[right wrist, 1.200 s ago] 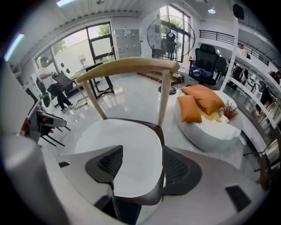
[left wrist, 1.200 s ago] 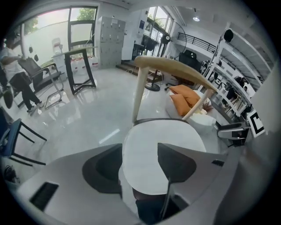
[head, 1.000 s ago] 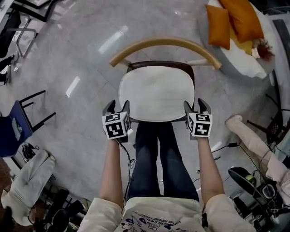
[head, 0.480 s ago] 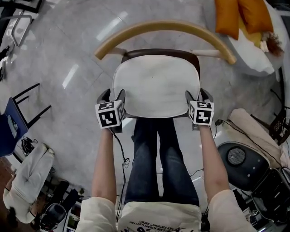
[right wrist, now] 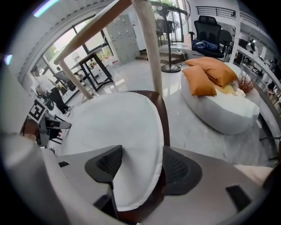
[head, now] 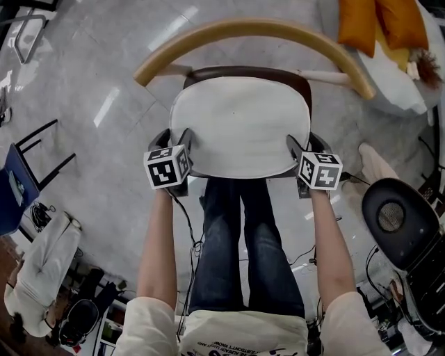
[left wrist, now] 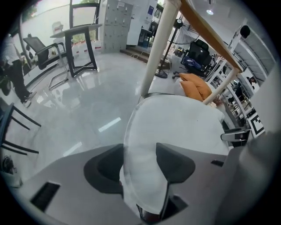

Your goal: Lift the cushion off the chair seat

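A white cushion [head: 240, 125] lies on the dark brown seat [head: 304, 85] of a chair with a curved wooden backrest [head: 250, 29]. My left gripper [head: 174, 139] straddles the cushion's front left edge. In the left gripper view the cushion [left wrist: 175, 127] runs between the jaws of my left gripper [left wrist: 139, 151], which have just been closing and still stand wide. My right gripper [head: 304, 142] straddles the front right edge. In the right gripper view the cushion [right wrist: 114, 127] and the seat rim [right wrist: 164, 118] lie between the open jaws of my right gripper [right wrist: 141, 154].
The person's legs [head: 243, 229] stand at the chair's front. A white round pouf [head: 389, 83] with orange cushions [head: 379, 21] sits at the back right. A black round device [head: 396, 219] and cables lie at the right, a blue chair [head: 10, 188] and a white bag [head: 42, 264] at the left.
Both grippers have sunk onto the cushion's front corners, and their jaws now reach around its edge. The cushion has not moved on the seat.
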`<state>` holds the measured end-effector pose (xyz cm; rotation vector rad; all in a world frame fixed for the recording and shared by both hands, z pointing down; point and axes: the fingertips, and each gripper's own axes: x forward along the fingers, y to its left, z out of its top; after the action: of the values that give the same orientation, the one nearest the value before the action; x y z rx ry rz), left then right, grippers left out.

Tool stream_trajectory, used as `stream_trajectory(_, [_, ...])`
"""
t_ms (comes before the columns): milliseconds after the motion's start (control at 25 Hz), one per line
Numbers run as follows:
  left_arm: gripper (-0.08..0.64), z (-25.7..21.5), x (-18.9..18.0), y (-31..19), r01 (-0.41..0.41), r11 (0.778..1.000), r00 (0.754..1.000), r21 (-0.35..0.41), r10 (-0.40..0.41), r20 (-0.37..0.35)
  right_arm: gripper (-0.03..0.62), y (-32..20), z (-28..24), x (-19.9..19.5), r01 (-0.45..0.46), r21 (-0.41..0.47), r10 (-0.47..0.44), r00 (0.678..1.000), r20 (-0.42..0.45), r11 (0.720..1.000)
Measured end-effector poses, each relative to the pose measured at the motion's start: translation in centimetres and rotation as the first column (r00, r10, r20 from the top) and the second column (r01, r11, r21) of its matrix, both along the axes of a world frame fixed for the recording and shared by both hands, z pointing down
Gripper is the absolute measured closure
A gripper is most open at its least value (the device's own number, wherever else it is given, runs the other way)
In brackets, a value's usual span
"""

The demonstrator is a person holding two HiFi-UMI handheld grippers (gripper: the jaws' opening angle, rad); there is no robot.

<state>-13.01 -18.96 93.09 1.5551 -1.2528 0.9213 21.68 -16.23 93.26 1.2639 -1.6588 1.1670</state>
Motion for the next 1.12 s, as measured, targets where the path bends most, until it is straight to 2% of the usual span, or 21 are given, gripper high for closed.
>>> stream_trajectory(120, [0.316, 0.3, 0.0, 0.1, 0.017, 1.0, 1.0, 0.008, -0.017, -0.026, 0.293, 0.0, 0.1, -0.1, -0.006, 0.0, 0.006, 1.0, -0.005, 1.0])
stream_trajectory(320, [0.336, 0.3, 0.2, 0.1, 0.004, 0.999, 0.999, -0.053, -0.007, -0.051, 0.355, 0.0, -0.3, -0.7, 0.003, -0.001, -0.003, 1.0, -0.007, 1.0])
stream_trajectory(400, [0.385, 0.0, 0.5, 0.1, -0.011, 0.998, 0.999, -0.056, 0.008, -0.045, 0.387, 0.0, -0.7, -0.8, -0.006, 0.003, 0.007, 1.0, -0.017, 1.0])
stream_trajectory(480, [0.429, -0.4, 0.4, 0.3, -0.01, 0.999, 1.0, -0.045, 0.01, -0.007, 0.452, 0.0, -1.3, -0.7, -0.046, 0.012, 0.046, 0.999, -0.018, 0.999])
stream_trajectory(560, [0.506, -1.1, 0.2, 0.5, -0.003, 0.999, 0.999, -0.032, 0.004, 0.032, 0.498, 0.1, -2.0, -0.6, -0.1, 0.02, 0.1, 0.995, -0.003, 0.995])
stream_trajectory(680, [0.533, -2.4, 0.4, 0.5, -0.011, 1.0, 0.999, -0.021, 0.012, 0.049, 0.528, 0.1, -3.6, -0.8, -0.132, 0.039, 0.132, 0.991, 0.015, 0.99])
stream_trajectory(880, [0.535, -6.9, 0.6, 1.0, -0.036, 0.999, 0.998, 0.008, 0.035, 0.056, 0.531, 0.4, -8.3, -1.3, -0.115, 0.085, 0.114, 0.993, 0.01, 0.99])
stream_trajectory(1120, [0.535, -15.7, 0.4, 1.6, -0.012, 0.996, 0.999, 0.092, 0.007, 0.047, 0.531, -0.1, -17.6, -1.4, -0.078, 0.188, 0.081, 0.997, -0.008, 0.979])
